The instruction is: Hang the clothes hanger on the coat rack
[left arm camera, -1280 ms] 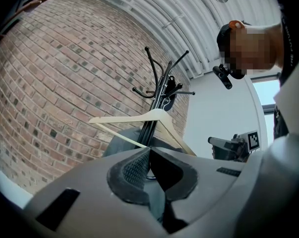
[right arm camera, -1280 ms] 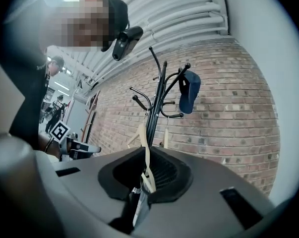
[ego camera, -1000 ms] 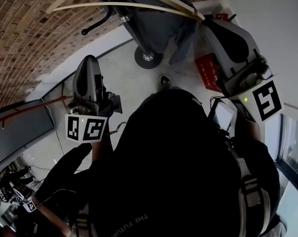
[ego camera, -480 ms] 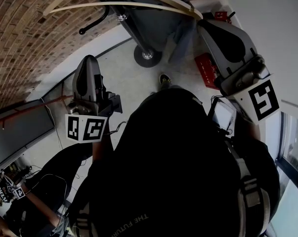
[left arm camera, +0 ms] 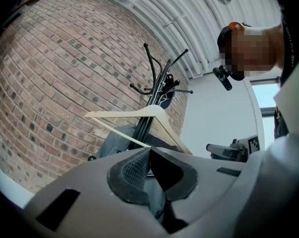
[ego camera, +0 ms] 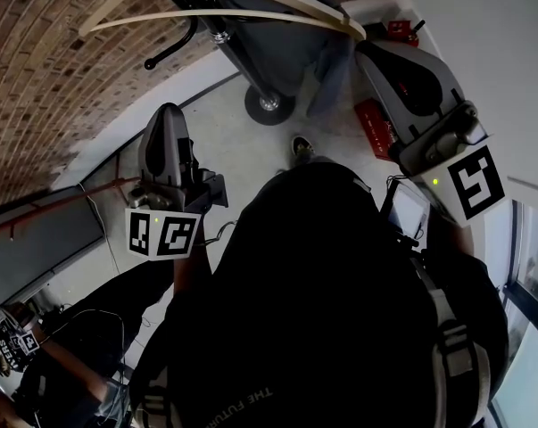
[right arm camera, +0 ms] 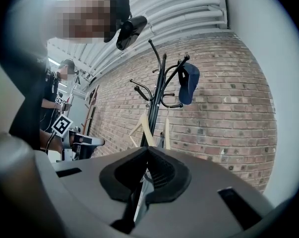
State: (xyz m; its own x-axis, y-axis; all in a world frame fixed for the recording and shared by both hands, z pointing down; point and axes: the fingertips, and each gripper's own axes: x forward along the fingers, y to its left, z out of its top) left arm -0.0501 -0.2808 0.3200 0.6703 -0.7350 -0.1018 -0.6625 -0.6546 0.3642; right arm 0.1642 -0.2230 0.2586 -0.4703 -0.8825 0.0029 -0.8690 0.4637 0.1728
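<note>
The brick wall (ego camera: 45, 78) fills the head view from 9 to 12 o'clock. The rack (right arm camera: 156, 93) stands against it at 12 o'clock, with a grey garment (left arm camera: 113, 144) draped on it. The hanger (left arm camera: 124, 114) hangs on the rack, apart from both grippers. In the head view the right gripper (right arm camera: 148, 150) is raised at 2 o'clock and the left gripper (left arm camera: 150, 150) at 9 o'clock. Each has its jaws pressed together on nothing. A blue cap (right arm camera: 188, 83) sits on an upper prong.
</note>
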